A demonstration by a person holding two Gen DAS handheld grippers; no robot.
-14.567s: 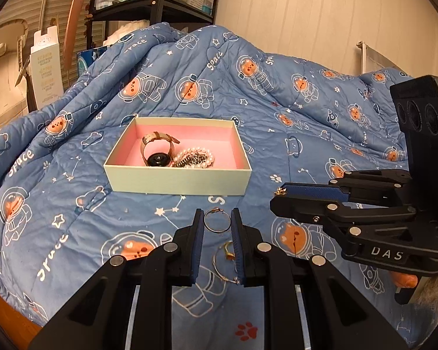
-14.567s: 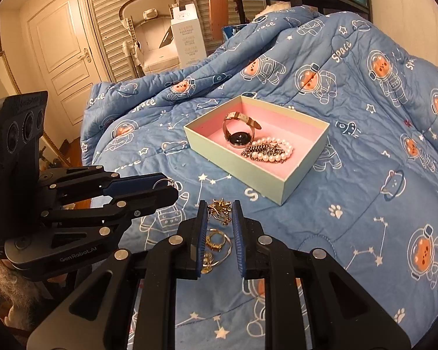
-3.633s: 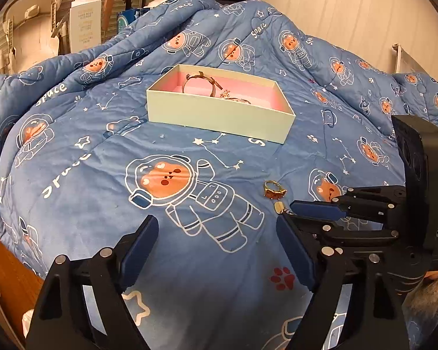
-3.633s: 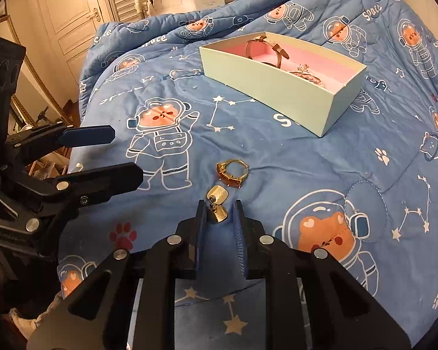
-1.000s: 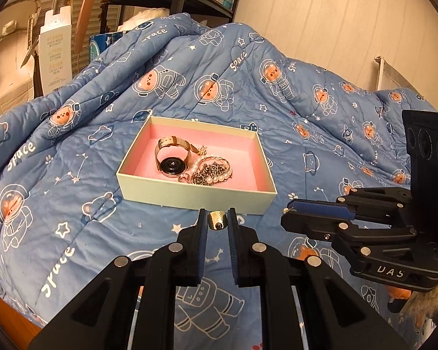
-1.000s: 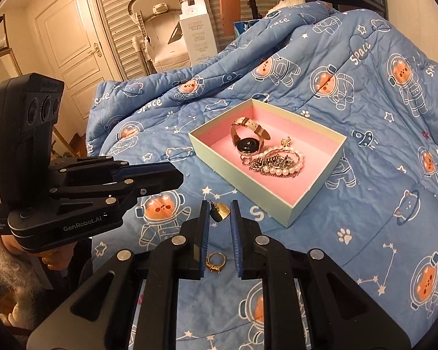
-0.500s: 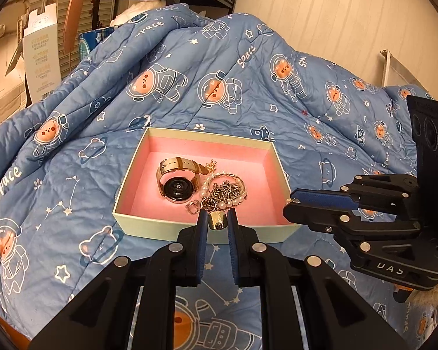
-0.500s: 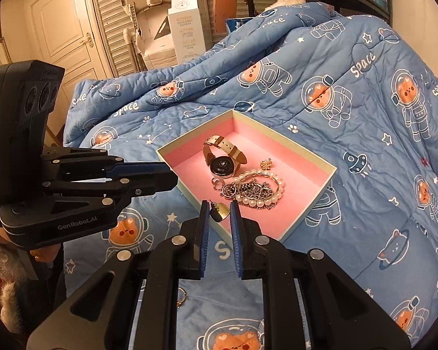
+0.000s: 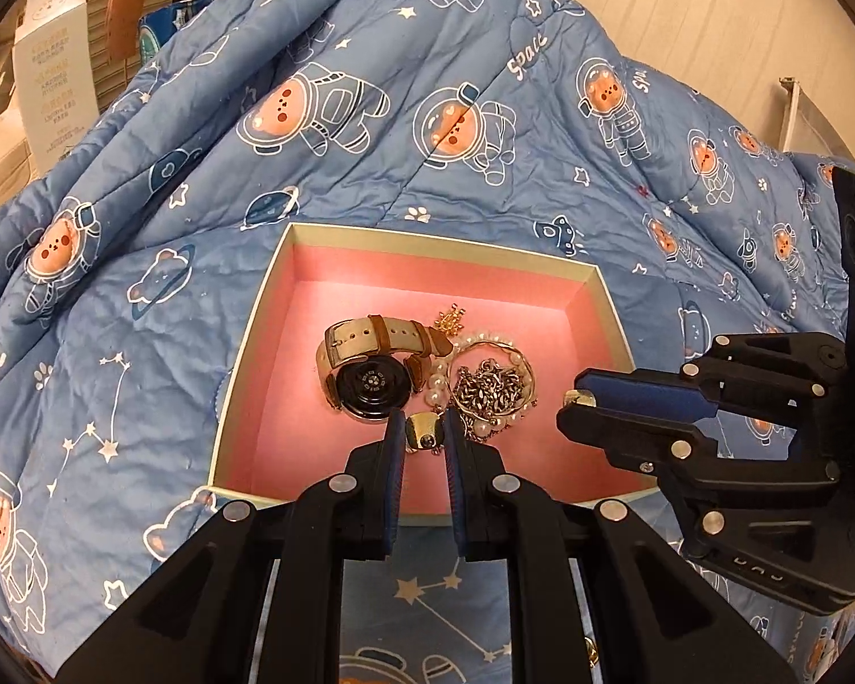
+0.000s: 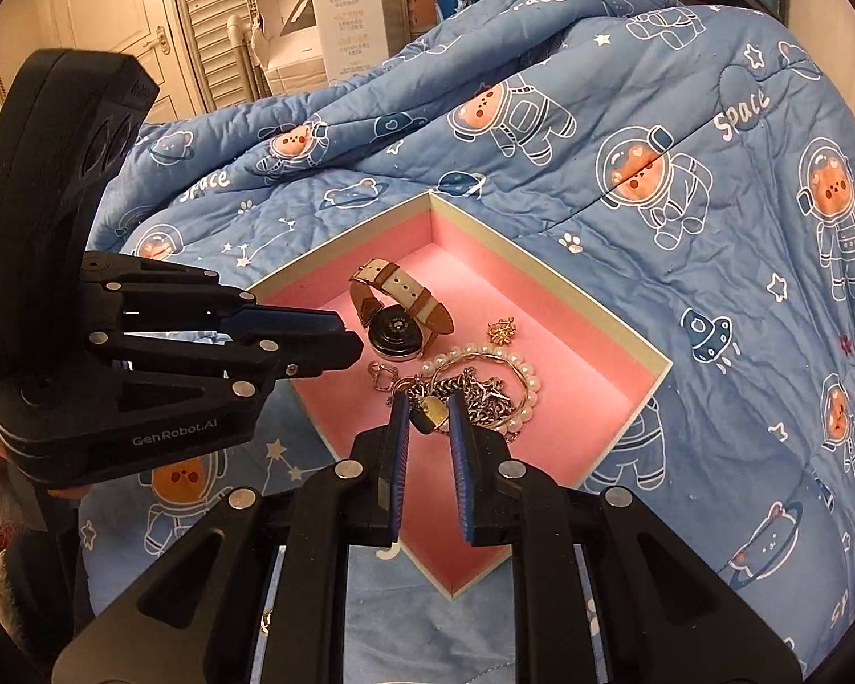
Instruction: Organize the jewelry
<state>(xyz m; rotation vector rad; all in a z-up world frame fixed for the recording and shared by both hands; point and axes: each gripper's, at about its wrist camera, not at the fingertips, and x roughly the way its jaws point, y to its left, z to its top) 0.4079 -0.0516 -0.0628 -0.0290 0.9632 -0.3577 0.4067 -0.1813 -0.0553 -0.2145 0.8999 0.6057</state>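
While both grippers clamp gold earrings over the box, a space-bear quilt covers the bed; shutters behind.

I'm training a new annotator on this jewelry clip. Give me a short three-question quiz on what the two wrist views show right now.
1. True or false: the left gripper is shut on a gold ring.
2. Multiple choice: where does the watch lie? A) on the blue quilt beside the box; B) inside the pink-lined box; C) between the right gripper's pads.
3. Short answer: what does the right gripper hold, and over what?

Key
1. True; the ring sits pinched between the pads.
2. B; it lies next to the pearl bracelet and the silver chain.
3. A small gold earring, over the box, above the pile of chain and pearls.
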